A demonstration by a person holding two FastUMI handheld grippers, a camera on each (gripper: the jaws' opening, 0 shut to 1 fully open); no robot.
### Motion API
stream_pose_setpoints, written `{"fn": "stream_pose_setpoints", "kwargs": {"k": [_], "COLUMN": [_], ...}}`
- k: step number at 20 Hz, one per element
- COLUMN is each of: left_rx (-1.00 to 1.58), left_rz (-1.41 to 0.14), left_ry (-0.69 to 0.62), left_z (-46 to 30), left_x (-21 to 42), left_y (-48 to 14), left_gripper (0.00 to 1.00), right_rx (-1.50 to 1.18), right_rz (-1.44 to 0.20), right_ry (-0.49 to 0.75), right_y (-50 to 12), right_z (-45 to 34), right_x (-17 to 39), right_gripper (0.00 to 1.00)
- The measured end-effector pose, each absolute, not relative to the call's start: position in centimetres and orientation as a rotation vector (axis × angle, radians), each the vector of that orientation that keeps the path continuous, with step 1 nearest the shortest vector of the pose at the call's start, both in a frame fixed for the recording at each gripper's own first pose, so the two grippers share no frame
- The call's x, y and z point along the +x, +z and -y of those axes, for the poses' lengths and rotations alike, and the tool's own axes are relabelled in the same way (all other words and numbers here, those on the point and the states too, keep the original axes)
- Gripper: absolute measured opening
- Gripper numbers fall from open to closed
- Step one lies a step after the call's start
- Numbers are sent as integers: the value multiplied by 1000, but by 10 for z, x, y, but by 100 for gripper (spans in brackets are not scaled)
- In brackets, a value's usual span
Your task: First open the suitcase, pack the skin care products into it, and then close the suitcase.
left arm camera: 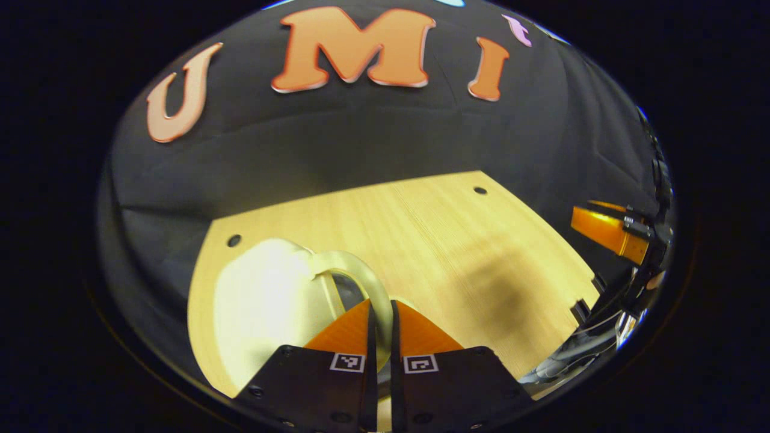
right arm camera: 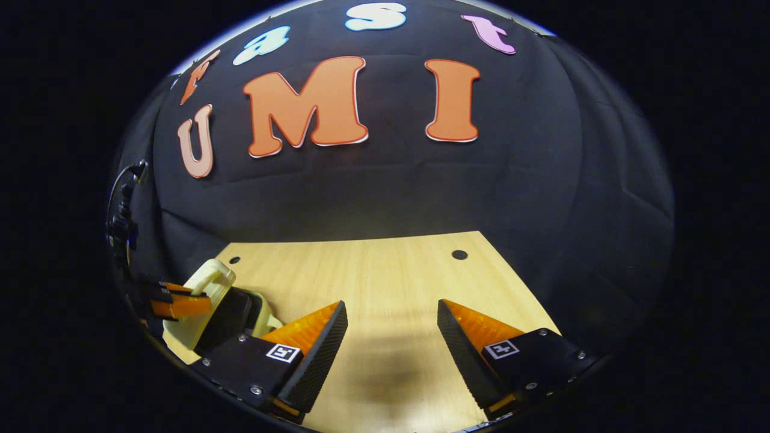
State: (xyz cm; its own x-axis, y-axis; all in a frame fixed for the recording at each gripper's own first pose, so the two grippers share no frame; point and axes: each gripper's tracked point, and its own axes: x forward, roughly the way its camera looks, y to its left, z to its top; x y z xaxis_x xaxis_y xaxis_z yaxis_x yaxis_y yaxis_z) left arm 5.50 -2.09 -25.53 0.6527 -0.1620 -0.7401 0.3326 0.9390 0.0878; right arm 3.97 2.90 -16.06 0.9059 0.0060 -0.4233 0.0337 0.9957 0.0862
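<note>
— Closest in the left gripper view, what do the left tongs show?

— Both fingers are pressed almost together, and a thin pale rim of the small cream-coloured hard-shell suitcase runs between them; it looks pinched there. The case sits at the near left corner of the light wooden desk, its rounded lid raised.

— And further right in that view?

— Bare wood with a soft shadow, then the right tongs at the far right edge, off the desk's side, with cables below them.

— How does the right gripper view read, from the left?

— The left tongs reach in from the left edge and meet the lifted cream lid. The suitcase stands open, dark inside, just beside the near left finger of the right tongs.

— And those right tongs?

— Spread wide, nothing between the fingers, hovering over bare desk. Two small dark holes mark the far corners of the desk.
</note>
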Motion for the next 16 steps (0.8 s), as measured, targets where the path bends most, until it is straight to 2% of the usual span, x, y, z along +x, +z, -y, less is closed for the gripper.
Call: {"fn": "stream_pose_setpoints", "kwargs": {"k": [5,10,12,13,14,15,16], "left_rx": [316,457,440,419,396,366,336], "left_rz": [-975,-968,-973,-974,-971,-961,-929], "left_ry": [-333,-325,-313,-302,-299,-289,-275], "left_z": [36,47,48,39,42,53,58], "left_x": [34,55,65,55,55,64,68], "left_y": [-357,-376,-382,-366,-360,-361,-349], "left_gripper": [9,10,22,27,40,46,64], "right_rx": [116,106,117,121,123,127,130], "right_rz": [-476,-464,-454,-452,-455,-457,-454], "right_ry": [-82,-100,-95,-94,-82,-70,-59], "right_y": [-180,-179,-176,-175,-174,-171,-169], "right_z": [-2,8,7,8,7,6,6], "right_x": [30,19,17,18,18,18,20], "right_gripper": [95,96,95,95,96,96,95]}}
